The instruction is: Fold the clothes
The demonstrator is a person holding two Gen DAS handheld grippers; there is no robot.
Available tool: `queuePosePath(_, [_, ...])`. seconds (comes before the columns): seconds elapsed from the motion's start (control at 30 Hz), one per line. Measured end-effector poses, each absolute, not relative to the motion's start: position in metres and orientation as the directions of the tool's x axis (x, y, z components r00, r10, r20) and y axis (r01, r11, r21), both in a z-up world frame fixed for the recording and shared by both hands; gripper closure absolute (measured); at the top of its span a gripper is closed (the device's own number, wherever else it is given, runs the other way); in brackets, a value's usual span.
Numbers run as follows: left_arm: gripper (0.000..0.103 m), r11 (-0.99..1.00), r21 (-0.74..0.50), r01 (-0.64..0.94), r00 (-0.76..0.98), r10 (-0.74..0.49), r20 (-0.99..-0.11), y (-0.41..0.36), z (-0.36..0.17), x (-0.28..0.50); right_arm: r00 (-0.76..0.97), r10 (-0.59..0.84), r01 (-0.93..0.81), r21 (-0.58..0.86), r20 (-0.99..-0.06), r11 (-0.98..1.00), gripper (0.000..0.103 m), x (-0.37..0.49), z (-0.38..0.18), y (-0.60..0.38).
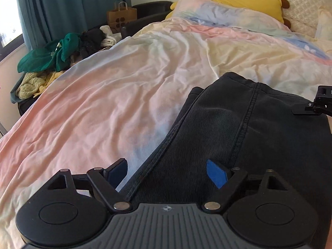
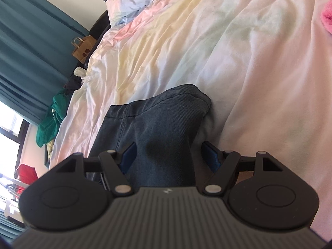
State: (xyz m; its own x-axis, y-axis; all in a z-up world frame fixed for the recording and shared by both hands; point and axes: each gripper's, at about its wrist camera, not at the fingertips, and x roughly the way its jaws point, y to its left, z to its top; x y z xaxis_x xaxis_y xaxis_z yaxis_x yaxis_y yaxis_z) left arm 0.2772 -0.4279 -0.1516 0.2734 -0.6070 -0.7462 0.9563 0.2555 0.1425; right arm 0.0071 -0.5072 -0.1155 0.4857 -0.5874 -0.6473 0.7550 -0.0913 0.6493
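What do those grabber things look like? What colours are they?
Each hand-held gripper, left and right, has a grey ribbed body with a small round emblem. Black teardrop-shaped plates sit on both sides, joined by black link bars with silver rivets. The fingers are lined with blue pads. No cables or sleeves show.

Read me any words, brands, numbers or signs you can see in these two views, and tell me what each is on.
No readable words or numbers in either view.
Paper bag: a dark clover-like logo, no lettering legible.
Green garment: a small pale print, too blurred to read.
Left tool body: a small round emblem, no text.
Right tool body: a similar small emblem, unreadable.
Dark pants: no label showing.
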Motion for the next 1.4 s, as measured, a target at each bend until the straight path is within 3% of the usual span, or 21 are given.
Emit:
queuePosePath(0.1, [0.021,0.233,0.139,0.963,0.255,-0.604,-0.755,-0.450,-0.165,0.281,0.484,-0.593,0.748,0.656,-0.644,-0.102,0.031,0.008,-0.118,-0.509])
queuePosePath(0.3, [0.047,0.180,0.080,0.980,0.176,-0.623,-0.763,-0.466,-0.167,0.285,0.486,-0.598,0.726,0.675,-0.637,-0.130,0.031,0.006,-0.122,-0.512])
queuePosePath(0.4, [0.047,0.163,0.072,0.984,0.158,-0.616,-0.772,-0.465,-0.167,0.284,0.487,-0.598,0.725,0.676,-0.637,-0.130,0.031,0.006,-0.122,-0.513])
queuePosePath(0.5, [0.068,0.213,0.043,0.976,0.166,-0.607,-0.778,-0.462,-0.168,0.289,0.489,-0.597,0.722,0.680,-0.635,-0.132,0.031,0.005,-0.122,-0.513])
queuePosePath(0.53, [0.084,0.239,0.042,0.970,0.182,-0.603,-0.776,-0.460,-0.168,0.289,0.490,-0.597,0.721,0.680,-0.635,-0.132,0.031,0.005,-0.122,-0.513])
queuePosePath(0.63, [0.097,0.291,0.065,0.955,0.237,-0.608,-0.758,-0.455,-0.160,0.283,0.490,-0.598,0.720,0.681,-0.634,-0.133,0.030,0.005,-0.123,-0.512])
queuePosePath(0.9, [0.099,0.449,0.199,0.871,0.458,-0.597,-0.659,-0.451,-0.108,0.261,0.503,-0.590,0.705,0.695,-0.631,-0.142,0.032,0.000,-0.122,-0.514])
queuePosePath(1.03, [0.099,0.555,0.242,0.796,0.553,-0.502,-0.665,-0.458,-0.118,0.280,0.508,-0.586,0.703,0.697,-0.632,-0.142,0.031,0.000,-0.122,-0.515])
queuePosePath(1.13, [0.098,0.576,0.194,0.794,0.524,-0.487,-0.698,-0.454,-0.138,0.294,0.528,-0.578,0.685,0.714,-0.622,-0.143,0.029,-0.002,-0.124,-0.518])
queuePosePath(1.2, [0.090,0.596,0.154,0.788,0.512,-0.496,-0.701,-0.443,-0.144,0.296,0.570,-0.566,0.652,0.747,-0.595,-0.130,0.019,-0.006,-0.126,-0.524])
queuePosePath(1.27, [0.073,0.630,0.108,0.769,0.509,-0.502,-0.699,-0.426,-0.139,0.294,0.611,-0.553,0.617,0.779,-0.567,-0.117,0.019,-0.010,-0.129,-0.530])
queuePosePath(1.4, [0.056,0.664,0.041,0.747,0.515,-0.537,-0.668,-0.373,-0.108,0.274,0.685,-0.510,0.559,0.824,-0.521,-0.092,0.019,-0.016,-0.134,-0.544])
